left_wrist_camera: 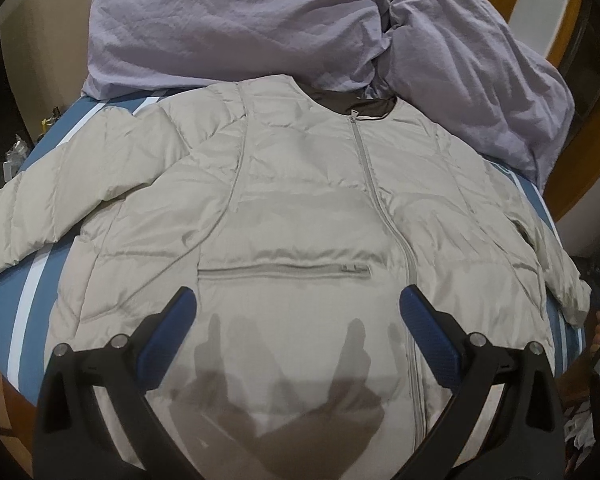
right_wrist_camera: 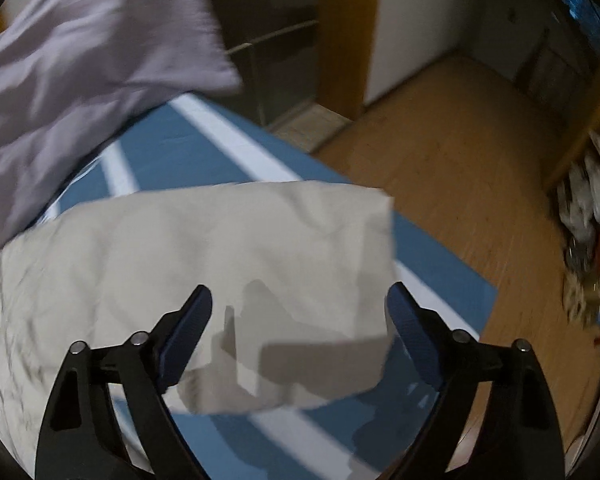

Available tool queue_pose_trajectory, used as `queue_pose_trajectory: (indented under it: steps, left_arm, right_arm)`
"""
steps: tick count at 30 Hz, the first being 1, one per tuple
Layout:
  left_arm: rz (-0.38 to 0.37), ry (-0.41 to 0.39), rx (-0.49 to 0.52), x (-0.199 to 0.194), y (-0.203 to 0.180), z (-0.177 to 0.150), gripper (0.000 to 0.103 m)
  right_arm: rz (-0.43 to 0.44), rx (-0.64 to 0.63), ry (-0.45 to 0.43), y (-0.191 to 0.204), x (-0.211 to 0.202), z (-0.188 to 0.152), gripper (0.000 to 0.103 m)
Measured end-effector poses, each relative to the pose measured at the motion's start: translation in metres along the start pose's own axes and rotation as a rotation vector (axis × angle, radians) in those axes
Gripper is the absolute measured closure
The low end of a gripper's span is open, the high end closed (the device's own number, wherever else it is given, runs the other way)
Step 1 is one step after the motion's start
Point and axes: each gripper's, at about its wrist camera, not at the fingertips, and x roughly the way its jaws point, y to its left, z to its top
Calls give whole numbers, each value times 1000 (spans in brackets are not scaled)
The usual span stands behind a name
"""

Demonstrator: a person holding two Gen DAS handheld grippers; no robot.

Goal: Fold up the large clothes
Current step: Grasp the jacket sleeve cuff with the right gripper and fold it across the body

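Jacket (left_wrist_camera: 300,208) lies front-up, zipped and spread flat on the striped bed (left_wrist_camera: 28,296), ready for folding. Left tongs (left_wrist_camera: 298,324) hover spread wide above its near hem; right tongs (right_wrist_camera: 300,324), equally wide (holding nothing), hang over the right sleeve cuff (right_wrist_camera: 260,248), probably the first fold.
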Motion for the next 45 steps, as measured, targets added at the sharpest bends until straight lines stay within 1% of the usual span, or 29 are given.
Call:
queue_pose_trajectory:
  steps: [2, 4, 5, 7, 10, 11, 13, 15, 16, 18, 20, 24, 26, 30, 34, 37, 39, 41, 45]
  left_arm:
    - [11, 4, -8, 4, -2, 4, 2]
    - [18, 9, -13, 8, -4, 8, 2]
    - [22, 13, -14, 11, -6, 10, 2]
    - [27, 16, -14, 13, -10, 13, 2]
    - [31, 14, -12, 16, -15, 17, 2]
    - [32, 12, -11, 16, -16, 18, 2]
    - [32, 10, -16, 17, -14, 20, 2]
    - [29, 12, -26, 17, -8, 20, 2]
    - [28, 14, -28, 18, -6, 21, 2]
    - [29, 17, -30, 19, 2, 21, 2]
    - [26, 15, -31, 16, 11, 22, 2]
    - [37, -1, -32, 10, 31, 24, 2]
    - [45, -6, -41, 6, 41, 25, 2]
    - [58, -29, -66, -1, 66, 28, 2]
    - [72, -37, -85, -5, 84, 29, 2]
    - [73, -55, -103, -10, 94, 26, 2]
    - [72, -55, -123, -13, 103, 24, 2]
    - [74, -52, -133, -13, 108, 21, 2]
    - [80, -60, -150, -19, 119, 17, 2]
  right_arm:
    - [-5, 26, 13, -14, 10, 3, 16]
    - [15, 56, 38, -27, 21, 6, 21]
    - [31, 81, 59, -28, 35, 11, 24]
    - [75, 133, 88, -44, 44, 11, 29]
    - [153, 179, 95, -57, 48, 5, 39]
    - [158, 176, 81, -54, 48, 3, 44]
    - [165, 159, 60, -53, 49, 2, 48]
    - [169, 134, 48, -46, 49, 0, 59]
    - [165, 122, 40, -45, 47, -1, 62]
    - [162, 111, 20, -42, 42, -2, 73]
    - [155, 107, 1, -40, 32, -1, 80]
    - [122, 63, -71, -21, 7, 6, 83]
    - [139, 44, -105, -9, -10, 8, 84]
    - [208, -37, -150, 32, -43, 10, 84]
    - [314, -148, -159, 98, -68, -3, 84]
    - [375, -232, -137, 143, -77, -23, 84]
    - [420, -292, -109, 181, -81, -37, 84]
    - [458, -353, -81, 218, -86, -56, 84]
    - [517, -450, -18, 277, -89, -94, 84]
